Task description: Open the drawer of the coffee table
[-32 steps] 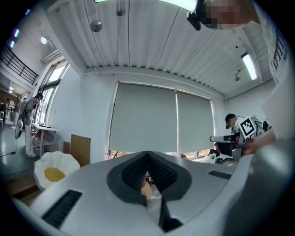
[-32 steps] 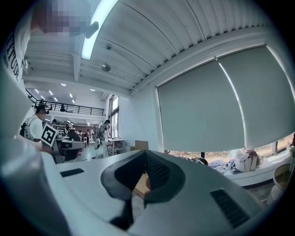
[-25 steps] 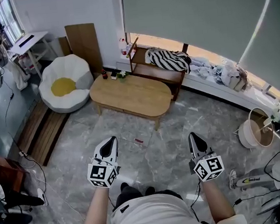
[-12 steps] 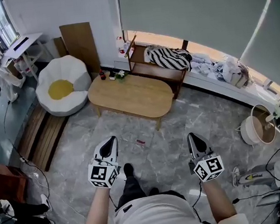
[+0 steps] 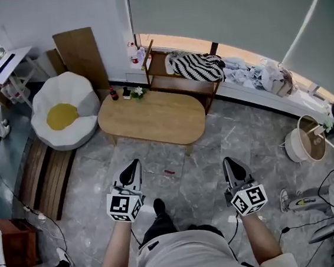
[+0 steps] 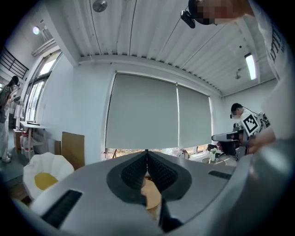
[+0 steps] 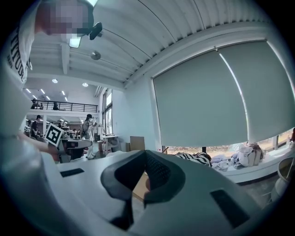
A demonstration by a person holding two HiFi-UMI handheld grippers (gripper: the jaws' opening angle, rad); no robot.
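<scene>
The coffee table, an oval wooden unit, is standing on the grey marble floor at 12 o'clock from the person, well apart from both grippers. Its drawer cannot be made out in the head view.

Taking the table as the dial centre in the head view:
- The left gripper is sitting at 7 o'clock, pointing toward the table. Its jaws are meeting at the tips, clenched on nothing.
- The right gripper is sitting at 5 o'clock, also pointing toward the table. Its jaws are pressing together, clenched and empty.
- An egg-shaped chair is standing at 9 o'clock, just beside the table end.
- A wooden bench is standing at 1 o'clock, carrying a striped cloth.
- A wooden board is leaning against the wall at 10 o'clock.
- A small red item is lying on the floor at 6 o'clock, between the two grippers.

A dark bottle and a small plant are standing on the tabletop at its 11 o'clock corner.
</scene>
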